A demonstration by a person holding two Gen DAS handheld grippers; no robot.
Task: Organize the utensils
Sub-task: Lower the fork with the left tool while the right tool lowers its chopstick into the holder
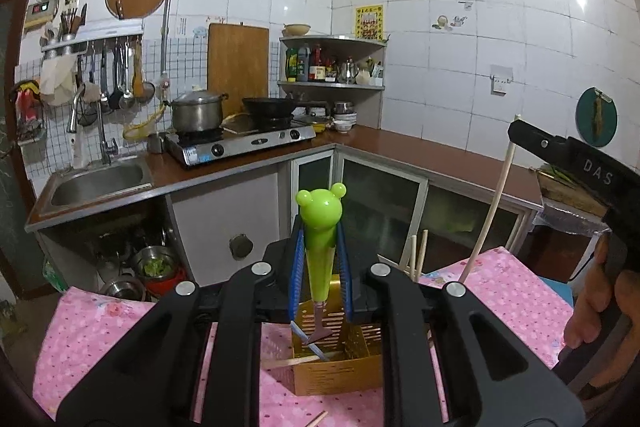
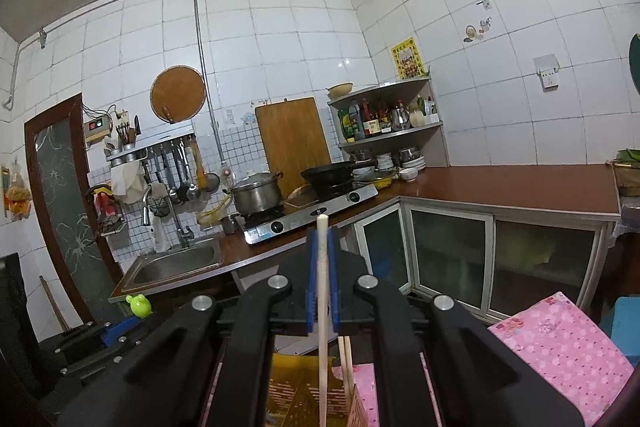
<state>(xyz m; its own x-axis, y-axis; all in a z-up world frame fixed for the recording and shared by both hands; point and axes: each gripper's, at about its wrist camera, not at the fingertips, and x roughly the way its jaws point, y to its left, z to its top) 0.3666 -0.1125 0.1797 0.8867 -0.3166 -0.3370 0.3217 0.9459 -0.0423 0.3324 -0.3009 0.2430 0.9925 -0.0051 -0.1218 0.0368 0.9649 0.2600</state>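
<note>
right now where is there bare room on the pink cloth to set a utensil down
Bare pink cloth lies right of the gold utensil basket, and more on the left near the table edge. The strip in front of the basket is crowded by loose chopsticks. The left gripper holds the green frog-handled utensil over the basket; the right gripper holds a chopstick.

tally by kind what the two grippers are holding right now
green frog-handled utensil: 1, in the left jaws
pale chopstick: 1, in the right jaws
total: 2
</note>
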